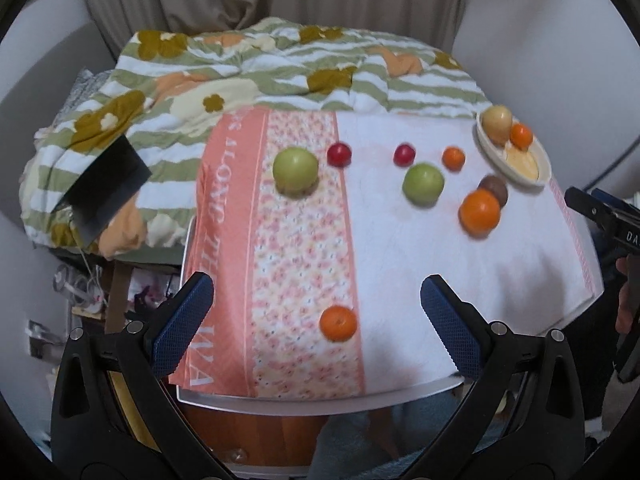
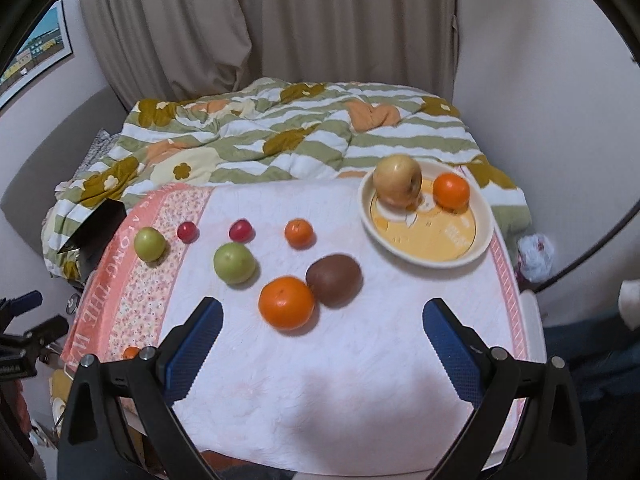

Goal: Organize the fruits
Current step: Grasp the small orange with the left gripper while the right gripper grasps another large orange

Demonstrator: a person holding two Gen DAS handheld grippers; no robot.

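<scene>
While right view hides it, lone orange [image 1: 338, 323] between open left tool [image 1: 316, 320]

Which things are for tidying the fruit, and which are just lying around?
For the job: plate, pear, oranges, green fruits, red fruits, kiwi.

Just lying around: quilt, black box, curtain, picture.

A plate [image 2: 428, 258] sits at the tabletop's [image 2: 360, 380] far right corner, holding an apple [image 2: 397, 180] with a mandarin [image 2: 451, 191] to its right. Left of the plate, loose fruit lies scattered; a kiwi [image 2: 334, 279] touches an orange [image 2: 285, 302] just before it. Behind the tabletop lies a quilt [image 2: 280, 136].
</scene>
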